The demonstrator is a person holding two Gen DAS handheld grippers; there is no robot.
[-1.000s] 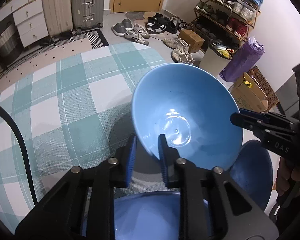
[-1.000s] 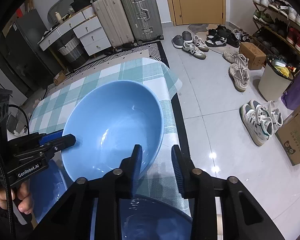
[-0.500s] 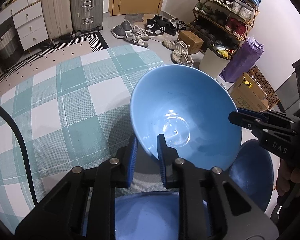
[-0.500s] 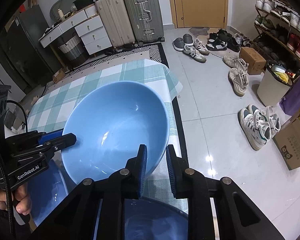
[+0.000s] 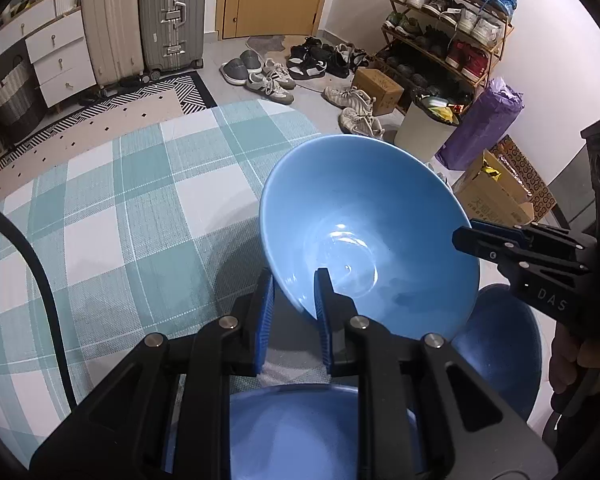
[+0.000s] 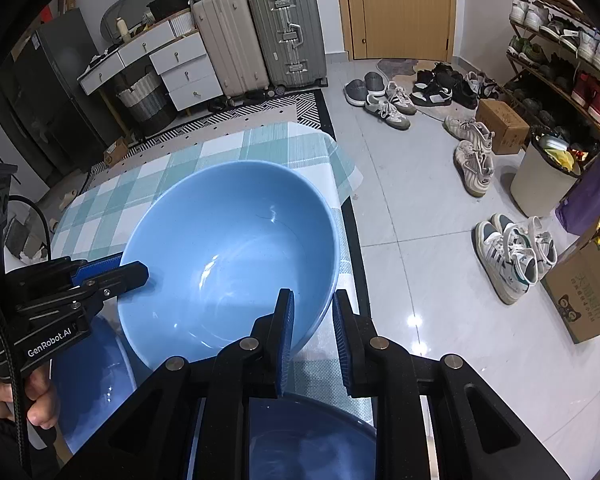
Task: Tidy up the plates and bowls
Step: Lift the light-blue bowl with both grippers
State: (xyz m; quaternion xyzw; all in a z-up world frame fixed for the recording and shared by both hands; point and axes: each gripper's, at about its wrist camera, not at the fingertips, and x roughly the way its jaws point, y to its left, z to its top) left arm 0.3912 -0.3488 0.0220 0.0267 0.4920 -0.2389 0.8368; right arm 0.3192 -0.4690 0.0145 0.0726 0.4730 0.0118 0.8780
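A large light-blue bowl (image 5: 364, 224) is held in the air above the checked tablecloth (image 5: 112, 208) by both grippers. My left gripper (image 5: 294, 292) is shut on its near rim. My right gripper (image 6: 314, 312) is shut on the opposite rim of the same bowl (image 6: 228, 256); it shows in the left wrist view (image 5: 466, 238) at the bowl's right edge. A medium-blue bowl (image 5: 292, 428) sits under the left gripper. A darker blue bowl (image 5: 500, 344) sits on the table by the right hand.
The table's right edge drops to a tiled floor (image 6: 420, 208) with scattered shoes (image 6: 512, 252). A white bin (image 5: 424, 132), cardboard boxes (image 5: 496, 196) and a shoe rack (image 5: 448, 36) stand to the right. Suitcases (image 5: 140, 20) and drawers (image 5: 56, 52) line the far wall.
The right gripper closed from open onto the bowl's rim. The bowl, held on both sides, shifted slightly; the left gripper kept its grip.
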